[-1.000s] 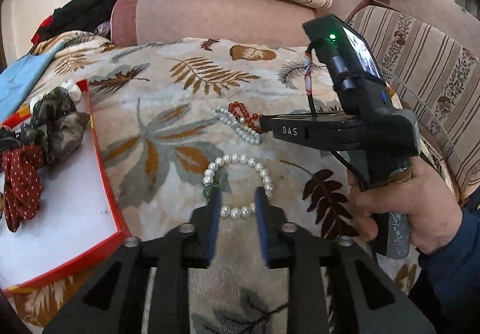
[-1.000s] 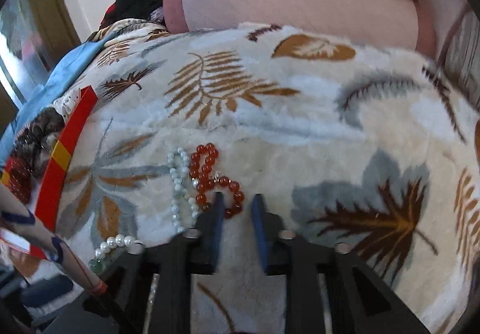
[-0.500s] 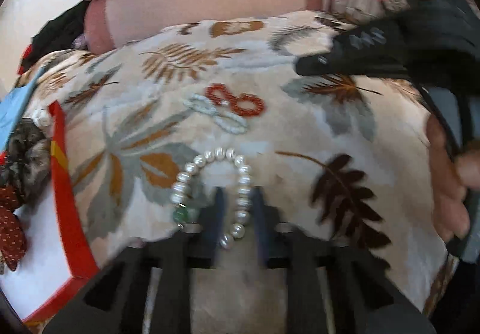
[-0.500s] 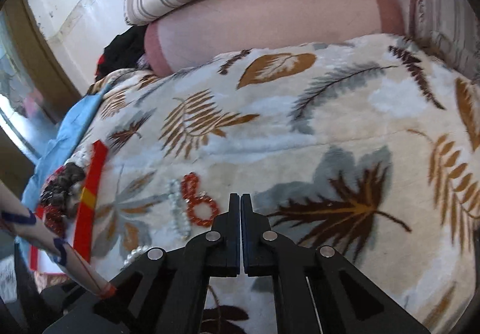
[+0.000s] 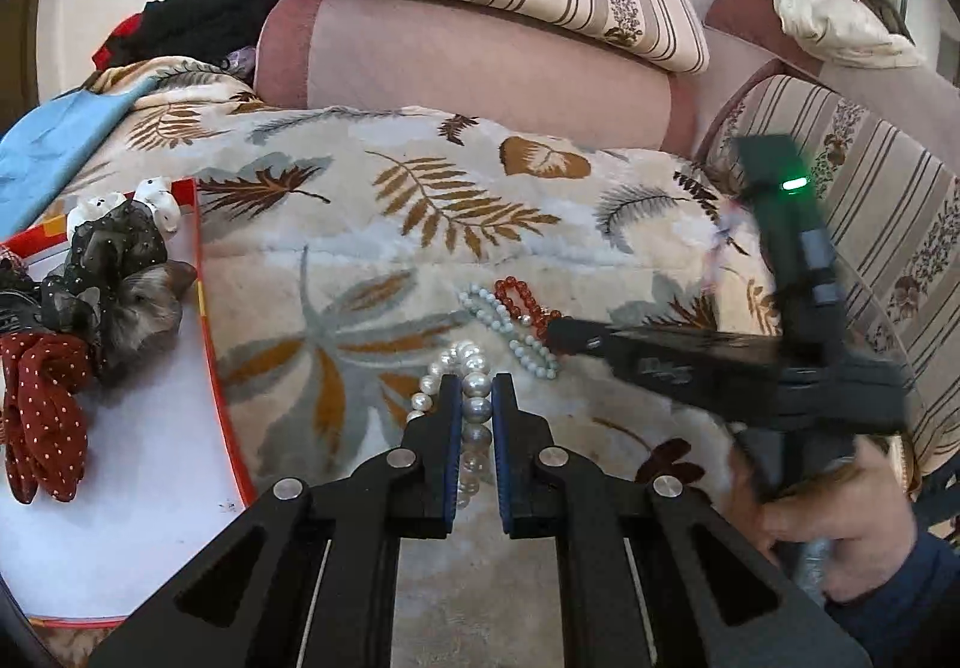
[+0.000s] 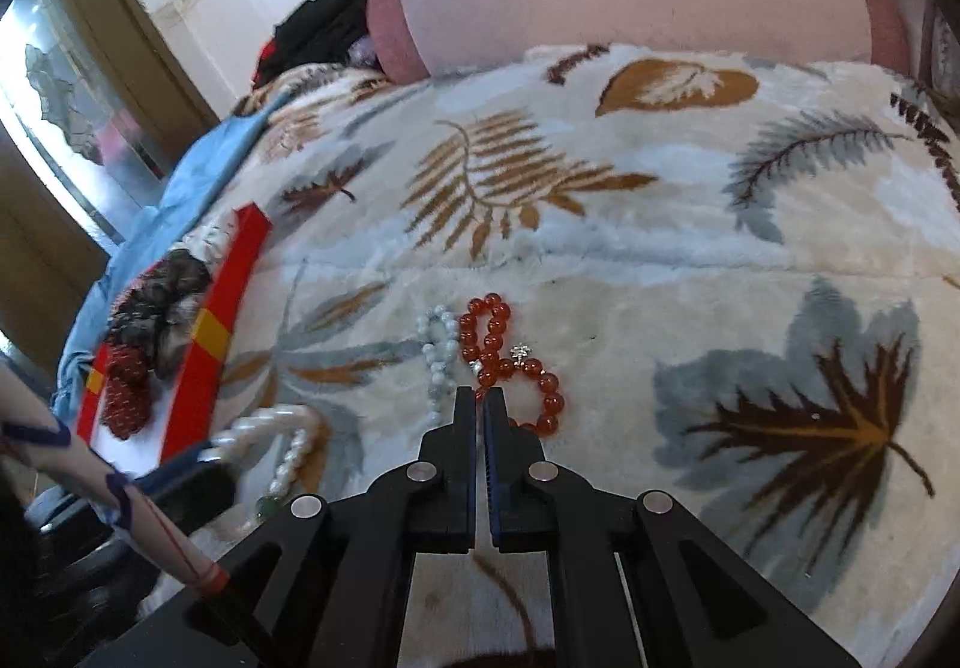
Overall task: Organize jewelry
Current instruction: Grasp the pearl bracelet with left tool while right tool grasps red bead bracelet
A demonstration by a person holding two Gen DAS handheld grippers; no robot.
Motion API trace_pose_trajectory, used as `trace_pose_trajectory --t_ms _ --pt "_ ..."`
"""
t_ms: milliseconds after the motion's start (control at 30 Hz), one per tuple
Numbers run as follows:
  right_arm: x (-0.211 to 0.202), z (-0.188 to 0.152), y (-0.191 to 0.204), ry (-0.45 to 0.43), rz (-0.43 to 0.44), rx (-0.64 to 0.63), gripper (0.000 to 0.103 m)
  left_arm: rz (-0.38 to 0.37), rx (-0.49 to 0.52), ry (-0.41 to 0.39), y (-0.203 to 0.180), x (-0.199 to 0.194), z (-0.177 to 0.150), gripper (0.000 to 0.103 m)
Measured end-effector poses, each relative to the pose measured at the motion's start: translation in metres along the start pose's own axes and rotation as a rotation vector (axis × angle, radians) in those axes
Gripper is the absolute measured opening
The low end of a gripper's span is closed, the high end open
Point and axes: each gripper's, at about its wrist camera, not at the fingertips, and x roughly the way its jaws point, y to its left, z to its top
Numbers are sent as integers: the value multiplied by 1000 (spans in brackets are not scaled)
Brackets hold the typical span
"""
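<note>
Left gripper (image 5: 477, 398) jaws pinched on pearl bracelet (image 5: 474, 410), limp, slippery, bunched on blanket (image 5: 420, 200); right gripper (image 6: 479, 404) jaws shut empty, red bead bracelet (image 6: 498, 350) at its 12 o'clock.

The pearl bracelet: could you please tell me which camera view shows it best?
The left wrist view shows it best: the pearl bracelet lies centred and sharp between the pads of the left gripper, which is shut on it. The right wrist view catches it only near the lower left edge, blurred and partly hidden.
</note>
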Motion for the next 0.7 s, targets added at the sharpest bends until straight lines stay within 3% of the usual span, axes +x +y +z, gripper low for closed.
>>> trace_pose_trajectory --t_ms 167,467,500,600,700 --pt "12 5 2 14 -38 -25 10 0 1 12 0 4 0 9" --pt "16 6 6 -2 -77 -56 7 -19 7 10 -1 7 -1 9" --pt "13 5 3 -11 -53 -26 7 -22 5 6 0 6 -1 9" --pt "3 4 -23 -22 164 184 7 -31 1 -17 3 -1 -1 9" --pt "-19 6 -35 -81 333 275 8 -30 -11 -33 6 -5 1 9"
